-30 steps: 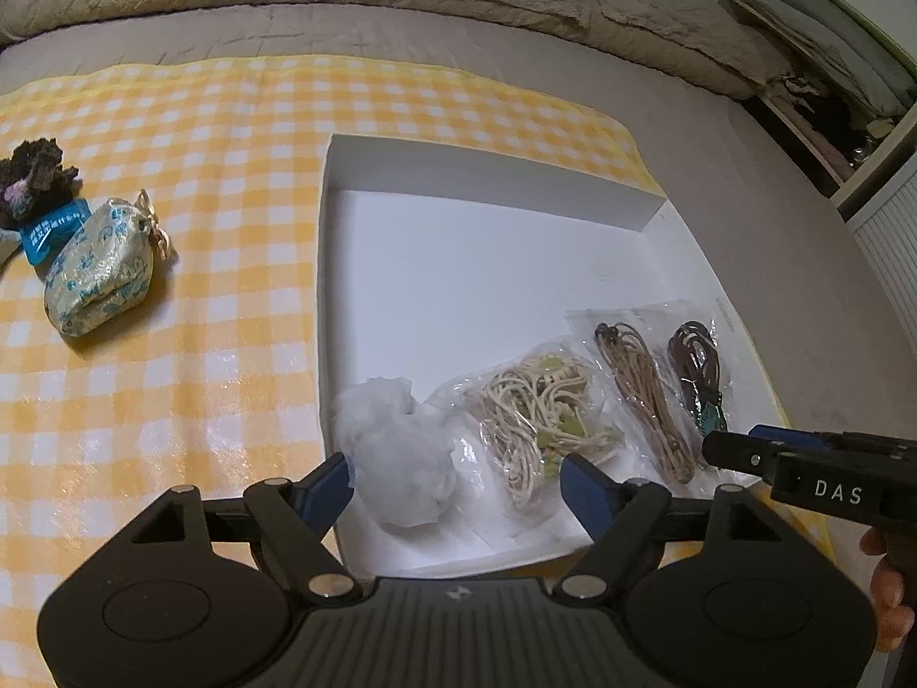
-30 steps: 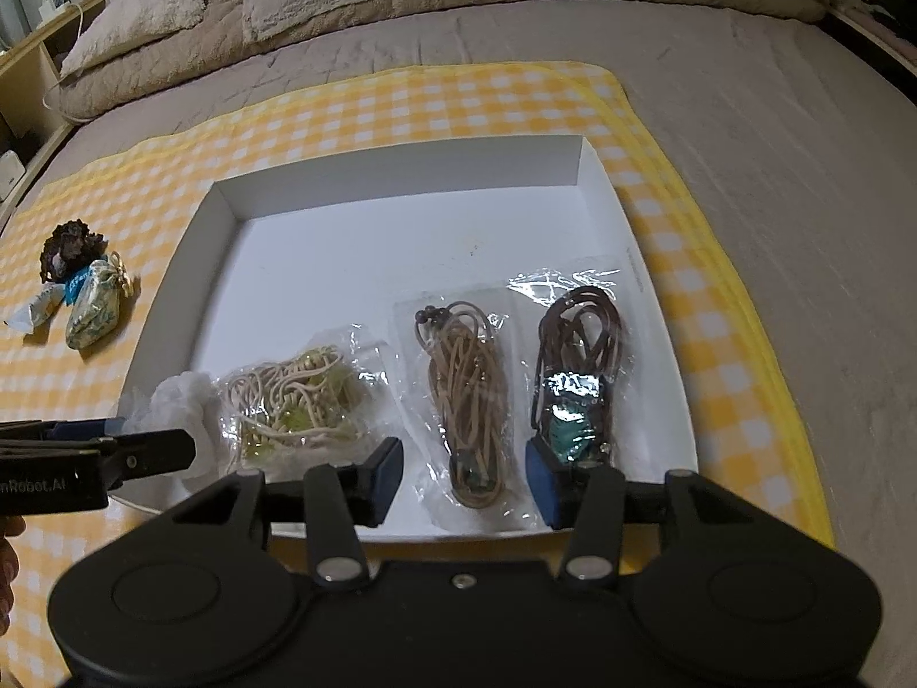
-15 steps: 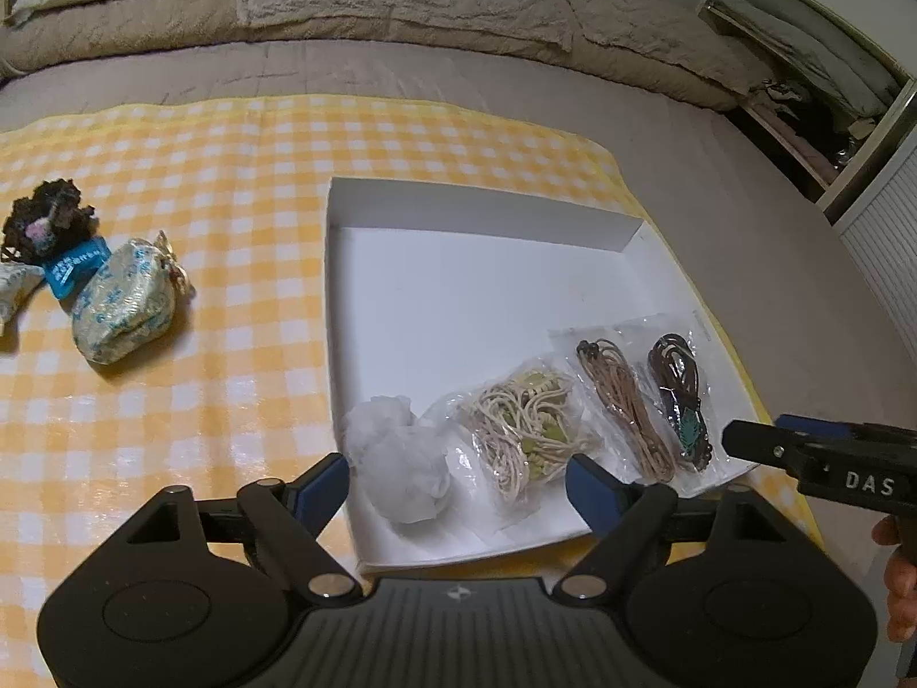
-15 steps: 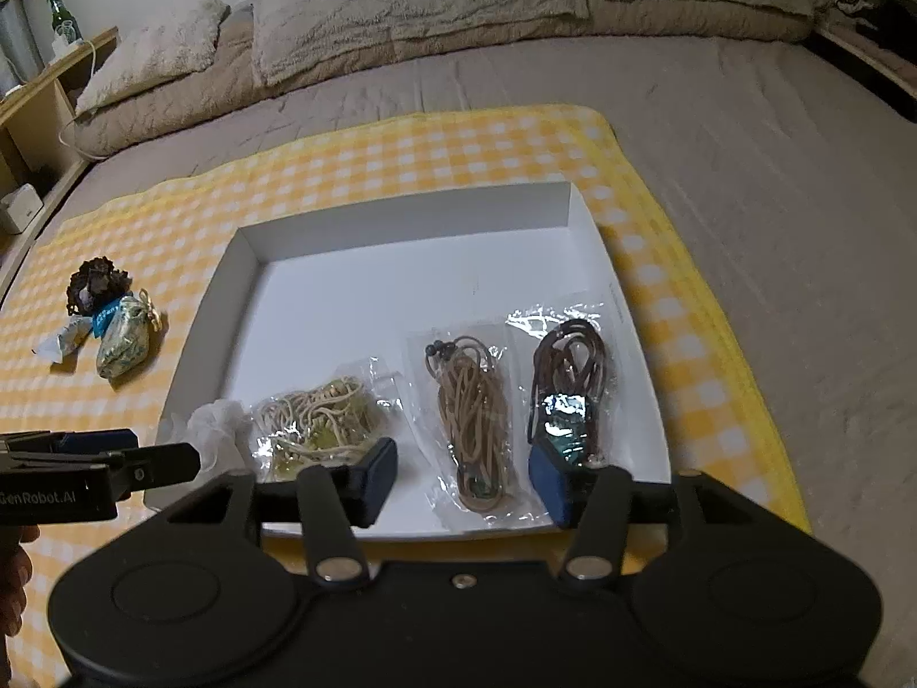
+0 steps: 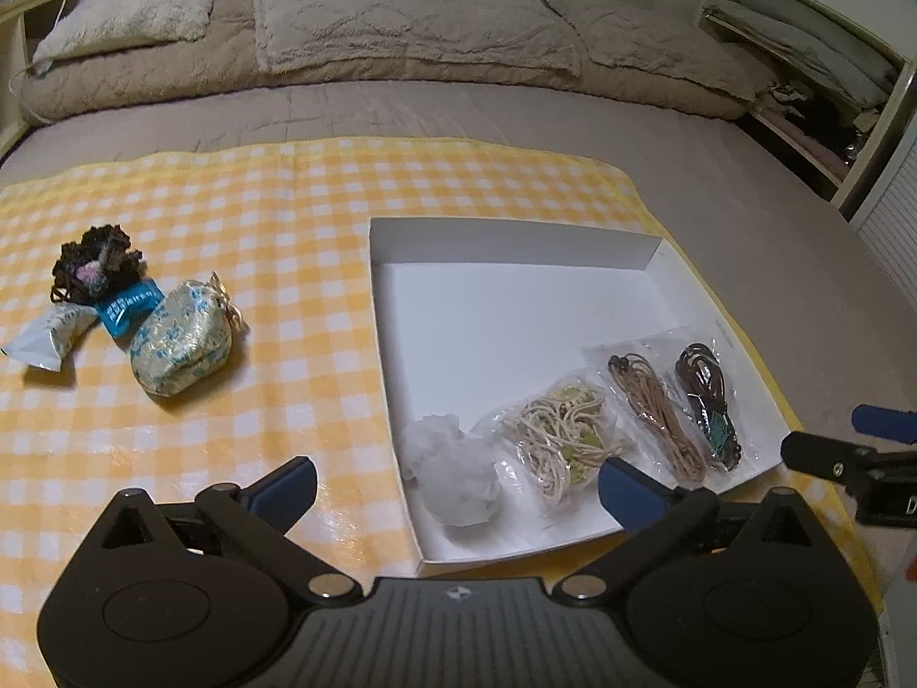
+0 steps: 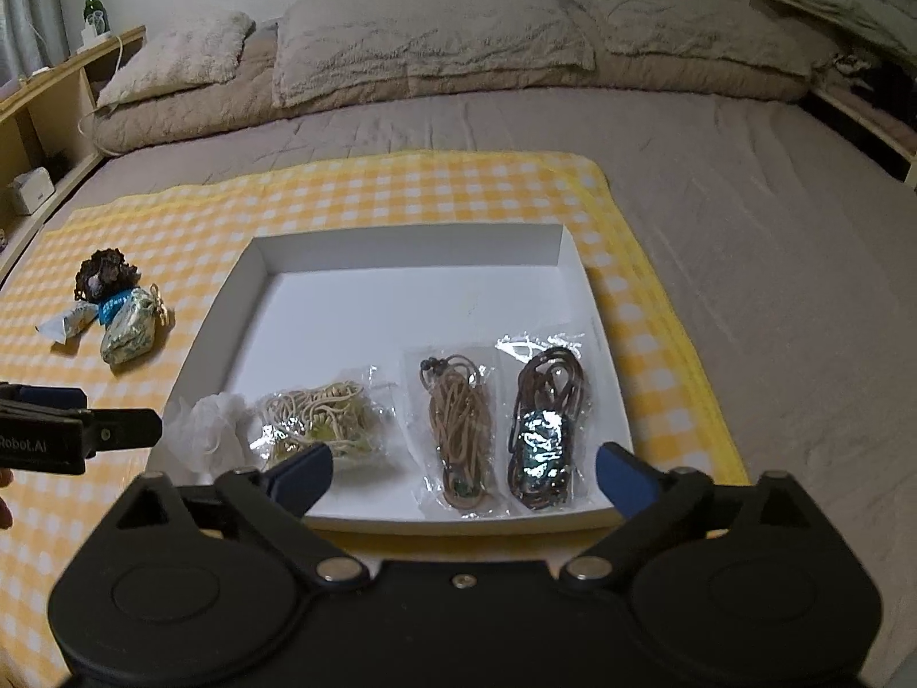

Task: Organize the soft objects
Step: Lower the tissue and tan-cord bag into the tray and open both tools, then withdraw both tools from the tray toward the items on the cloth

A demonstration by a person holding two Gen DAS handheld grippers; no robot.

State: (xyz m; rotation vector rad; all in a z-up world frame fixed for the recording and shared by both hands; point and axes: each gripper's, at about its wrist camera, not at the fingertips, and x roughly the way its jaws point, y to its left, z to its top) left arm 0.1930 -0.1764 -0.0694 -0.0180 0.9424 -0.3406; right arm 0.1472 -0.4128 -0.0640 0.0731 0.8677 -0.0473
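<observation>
Left wrist: left gripper (image 5: 455,484) jaws opening, nothing between them; it has lifted back off the box (image 5: 516,241). White wad (image 5: 453,476) and 3 bagged cords (image 5: 564,436) sit along the box's near edge. Pouch (image 5: 180,355) and 3 small items are still on the cloth (image 5: 286,229), far left.

Right wrist: right gripper (image 6: 464,476) jaws opening, empty, backed off the dark cord bag (image 6: 541,430). Likely both drops are done; pouch next.

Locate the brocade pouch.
The brocade pouch lies on the checked cloth, left of the white box in both views, against a blue packet.
</observation>
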